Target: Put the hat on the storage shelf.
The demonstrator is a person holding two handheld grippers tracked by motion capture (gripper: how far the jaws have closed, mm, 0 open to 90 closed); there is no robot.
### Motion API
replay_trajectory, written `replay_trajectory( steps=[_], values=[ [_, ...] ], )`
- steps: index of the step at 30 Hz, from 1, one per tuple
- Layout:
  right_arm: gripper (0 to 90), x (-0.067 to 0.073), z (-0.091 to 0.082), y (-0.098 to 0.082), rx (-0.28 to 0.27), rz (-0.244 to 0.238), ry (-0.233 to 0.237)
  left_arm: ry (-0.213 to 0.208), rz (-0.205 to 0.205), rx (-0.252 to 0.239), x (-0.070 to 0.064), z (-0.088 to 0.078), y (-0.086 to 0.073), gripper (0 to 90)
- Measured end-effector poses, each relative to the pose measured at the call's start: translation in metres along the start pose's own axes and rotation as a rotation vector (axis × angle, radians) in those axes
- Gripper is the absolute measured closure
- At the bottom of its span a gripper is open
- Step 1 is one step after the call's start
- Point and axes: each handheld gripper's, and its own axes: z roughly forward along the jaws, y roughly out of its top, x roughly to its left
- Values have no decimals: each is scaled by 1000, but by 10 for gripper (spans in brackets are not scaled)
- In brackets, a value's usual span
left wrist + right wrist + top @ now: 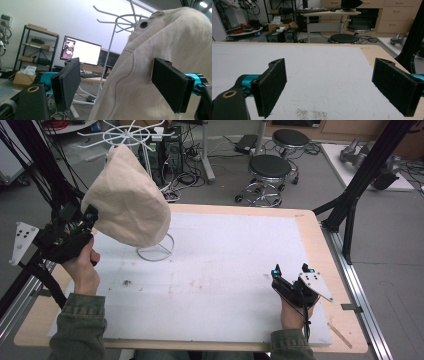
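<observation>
A beige cloth bag (129, 202) hangs draped over a white wire stand (156, 251) at the back left of the white table top (225, 270). My left gripper (90, 215) is held at the cloth's left side, raised off the table. In the left gripper view its jaws stand wide apart, and the cloth (160, 50) hangs just beyond them without being pinched; the stand's spokes (117, 22) rise above it. My right gripper (290, 269) rests low near the table's front right, open, with bare table between its fingers (329, 62).
Specks of debris (126, 282) lie on the table's left front. Two black stools (270, 170) stand behind the table. A black frame leg (360, 185) slants at the right. A lit monitor (80, 51) shows far off.
</observation>
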Motion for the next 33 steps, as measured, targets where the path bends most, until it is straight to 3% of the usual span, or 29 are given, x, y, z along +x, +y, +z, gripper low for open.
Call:
replay_trajectory(
  steps=[5,16,20,33],
  values=[
    [116,0,0,0,-1,1,1,-8,12,-11,-2,-2,2,224],
    [116,0,0,0,1,2,2,-19,113,17,-12,-10,5,179],
    [116,0,0,0,-3,-4,3,-9,105,18,-10,-15,7,178],
    [116,2,0,0,1,-5,10,38,152,83,4,-49,-6,178]
  ],
)
